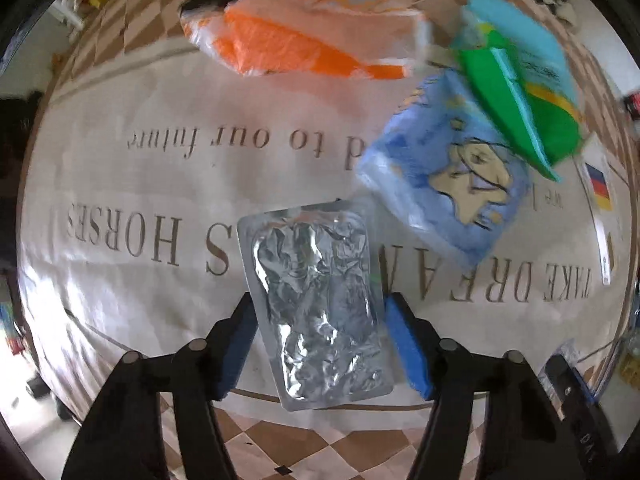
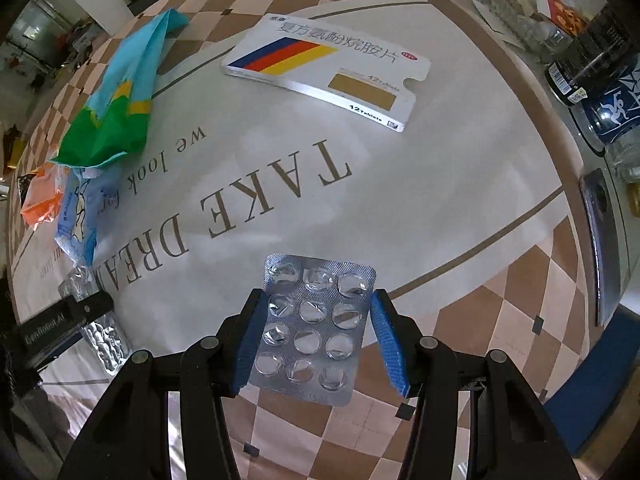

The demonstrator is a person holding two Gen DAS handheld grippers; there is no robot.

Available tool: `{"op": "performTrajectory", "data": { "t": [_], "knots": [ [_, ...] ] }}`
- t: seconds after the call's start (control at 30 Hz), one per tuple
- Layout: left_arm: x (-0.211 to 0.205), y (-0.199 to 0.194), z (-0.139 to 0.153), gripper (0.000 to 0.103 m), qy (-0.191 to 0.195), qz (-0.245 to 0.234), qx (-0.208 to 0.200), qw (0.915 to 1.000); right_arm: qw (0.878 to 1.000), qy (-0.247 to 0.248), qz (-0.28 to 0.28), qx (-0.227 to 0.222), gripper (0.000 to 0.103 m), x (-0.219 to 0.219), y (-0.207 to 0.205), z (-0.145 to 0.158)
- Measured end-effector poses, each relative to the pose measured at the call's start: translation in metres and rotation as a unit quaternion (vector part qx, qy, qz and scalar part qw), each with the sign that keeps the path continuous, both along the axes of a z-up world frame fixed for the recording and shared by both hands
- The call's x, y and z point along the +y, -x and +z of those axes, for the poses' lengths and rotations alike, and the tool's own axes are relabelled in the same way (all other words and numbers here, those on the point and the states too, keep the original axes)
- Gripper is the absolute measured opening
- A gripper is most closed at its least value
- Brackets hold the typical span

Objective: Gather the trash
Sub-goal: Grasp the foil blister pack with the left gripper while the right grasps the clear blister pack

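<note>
In the left wrist view, a silver foil blister sheet point(image 1: 320, 312) lies on the table between the open fingers of my left gripper point(image 1: 320, 312); its edges meet the blue pads. Beyond it lie a blue wrapper point(image 1: 444, 176), a green and teal wrapper point(image 1: 516, 76) and an orange and white bag point(image 1: 304, 40). In the right wrist view, an empty blister pack point(image 2: 316, 328) lies between the open fingers of my right gripper point(image 2: 316, 320). A white medicine box point(image 2: 328, 68) lies further off. The same wrappers show at the left point(image 2: 116, 108).
The table wears a cloth printed with large letters point(image 2: 256, 208) and a brown checkered border. Bottles and jars point(image 2: 600, 92) stand at the right edge. A dark phone-like object point(image 2: 600, 240) lies by that edge. The left gripper shows at the lower left point(image 2: 68, 320).
</note>
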State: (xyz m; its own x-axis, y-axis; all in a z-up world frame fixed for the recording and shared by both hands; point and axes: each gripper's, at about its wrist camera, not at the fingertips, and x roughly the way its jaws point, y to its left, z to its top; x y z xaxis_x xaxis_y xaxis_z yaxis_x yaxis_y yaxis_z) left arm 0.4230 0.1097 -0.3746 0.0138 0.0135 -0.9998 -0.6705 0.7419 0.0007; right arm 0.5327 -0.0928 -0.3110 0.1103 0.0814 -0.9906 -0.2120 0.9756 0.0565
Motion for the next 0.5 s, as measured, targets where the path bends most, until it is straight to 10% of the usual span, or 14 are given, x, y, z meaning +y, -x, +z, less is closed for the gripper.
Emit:
{"op": "performTrajectory", "data": {
  "t": [0.5],
  "knots": [
    [-0.004, 0.126, 0.096, 0.061, -0.091, -0.042, -0.08, 0.9918, 0.992, -0.033, 0.108, -0.053, 0.055, 0.032, 0.097, 0.039]
  ]
}}
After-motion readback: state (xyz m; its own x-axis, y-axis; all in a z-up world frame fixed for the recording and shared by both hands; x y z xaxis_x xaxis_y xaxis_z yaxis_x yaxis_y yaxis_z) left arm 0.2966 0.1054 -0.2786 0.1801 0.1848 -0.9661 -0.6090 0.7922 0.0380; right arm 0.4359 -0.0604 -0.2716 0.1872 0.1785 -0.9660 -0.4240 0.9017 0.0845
